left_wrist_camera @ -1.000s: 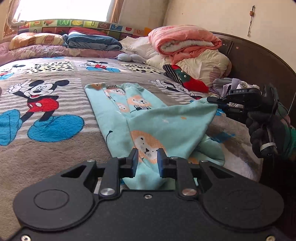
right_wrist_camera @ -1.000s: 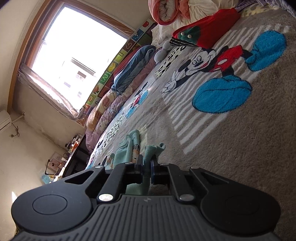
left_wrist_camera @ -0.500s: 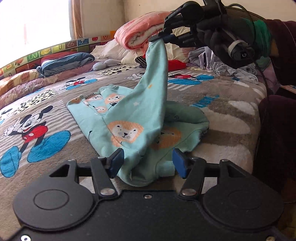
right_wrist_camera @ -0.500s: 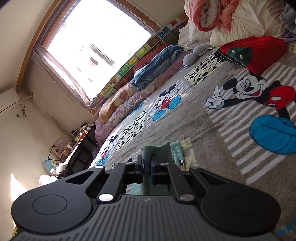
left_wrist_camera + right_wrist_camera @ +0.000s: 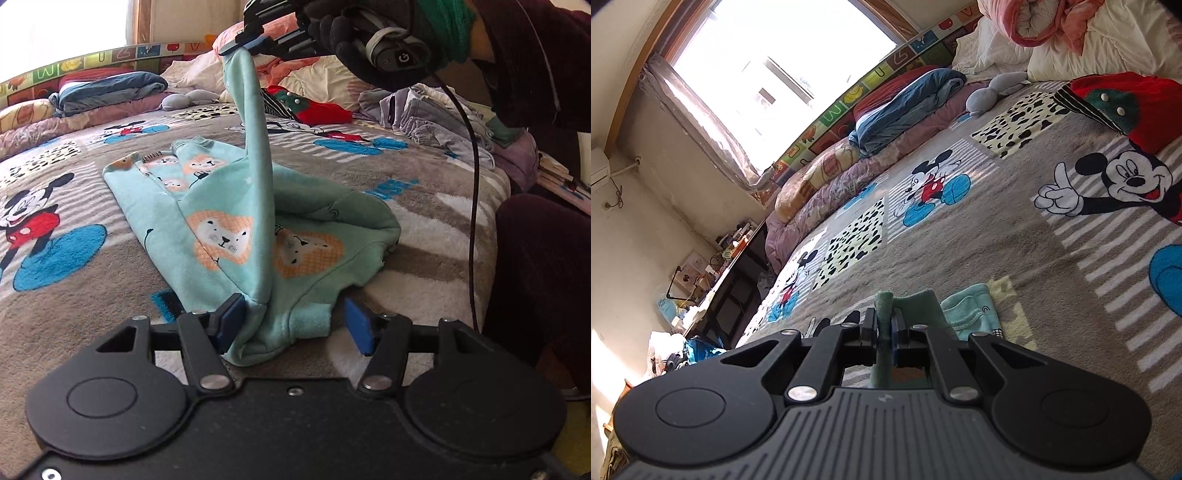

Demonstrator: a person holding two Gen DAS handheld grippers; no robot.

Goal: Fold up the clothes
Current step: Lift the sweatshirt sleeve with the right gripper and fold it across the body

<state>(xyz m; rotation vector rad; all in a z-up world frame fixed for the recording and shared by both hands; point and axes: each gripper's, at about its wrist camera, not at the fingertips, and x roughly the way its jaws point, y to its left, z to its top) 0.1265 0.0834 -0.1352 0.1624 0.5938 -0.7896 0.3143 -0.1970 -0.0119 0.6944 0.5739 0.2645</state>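
Right gripper (image 5: pixel 240 44) clamped on teal garment (image 5: pixel 221 236), corner lifted high over bed (image 5: pixel 74 302). Left gripper (image 5: pixel 291 321) jaws apart, hem between, unpinched. Advice: carry corner across slowly, keep fabric taut, align edges before lowering.

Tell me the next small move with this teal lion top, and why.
Probably carry the right tool across and lower its pinched corner onto the teal top: that corner hangs lifted, while the left tool stands open around the near hem.
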